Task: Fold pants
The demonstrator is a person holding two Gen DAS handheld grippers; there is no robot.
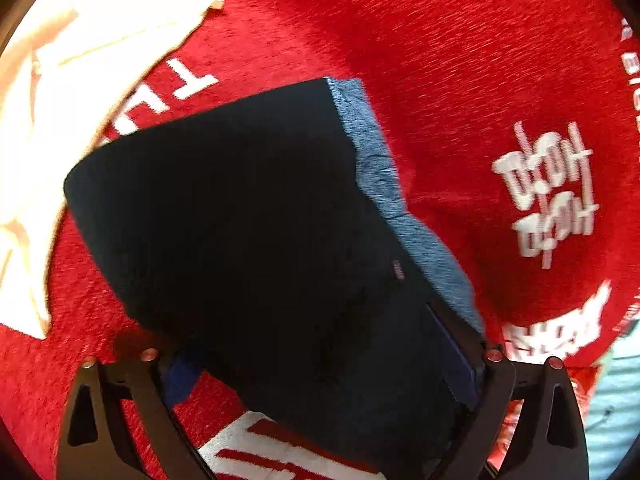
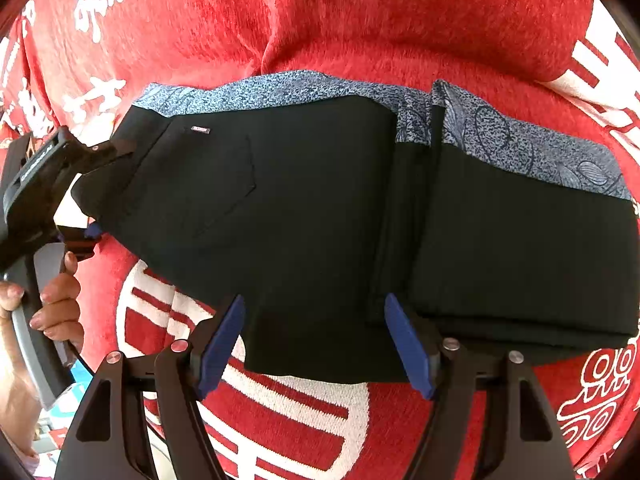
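Observation:
Folded black pants (image 2: 320,208) with a blue patterned waistband (image 2: 280,88) lie across a red blanket. In the right wrist view my right gripper (image 2: 316,344) stands open over the pants' near edge, its blue pads (image 2: 222,344) apart on either side of the cloth. At the left of that view my left gripper (image 2: 108,188) straddles the pants' left end, one finger above and one below. In the left wrist view the pants (image 1: 240,220) fill the gap of the left gripper (image 1: 320,368); its jaws stand wide and I see no squeeze.
The red blanket (image 1: 440,80) with white characters covers the whole surface. A cream cloth (image 1: 60,80) lies beyond the pants at the upper left. A person's hand (image 2: 56,300) holds the left gripper's handle. A pale blue striped thing (image 1: 616,400) shows at the blanket's edge.

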